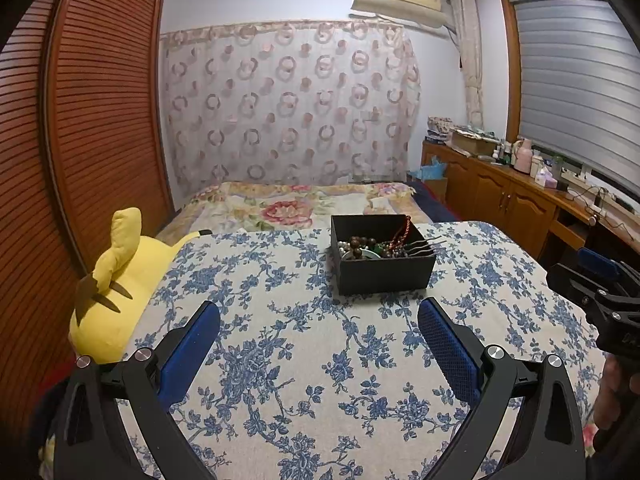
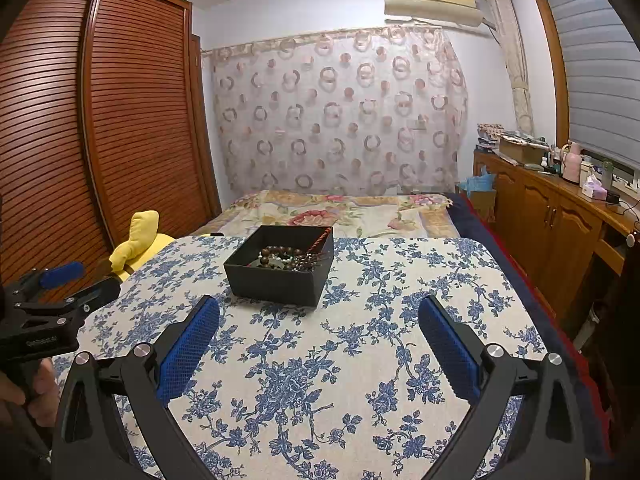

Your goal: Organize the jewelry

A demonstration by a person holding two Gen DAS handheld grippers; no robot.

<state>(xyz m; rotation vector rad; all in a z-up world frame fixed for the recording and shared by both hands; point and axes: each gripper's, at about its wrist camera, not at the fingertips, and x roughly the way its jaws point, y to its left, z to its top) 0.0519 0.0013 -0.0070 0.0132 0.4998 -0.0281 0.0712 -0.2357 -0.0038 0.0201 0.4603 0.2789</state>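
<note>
Each gripper, left and right, hovered wide open and empty over the floral surface. The jewelry lay tangled in the black box: light, slippery strands, probably best pinched at one bead strand.

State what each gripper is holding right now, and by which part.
Nothing. The left gripper and right gripper are both open and empty above the blue-flowered tablecloth; the jewelry sits in the black rectangular box.

Open black box holds jumbled bead bracelets on the floral cloth.
</note>
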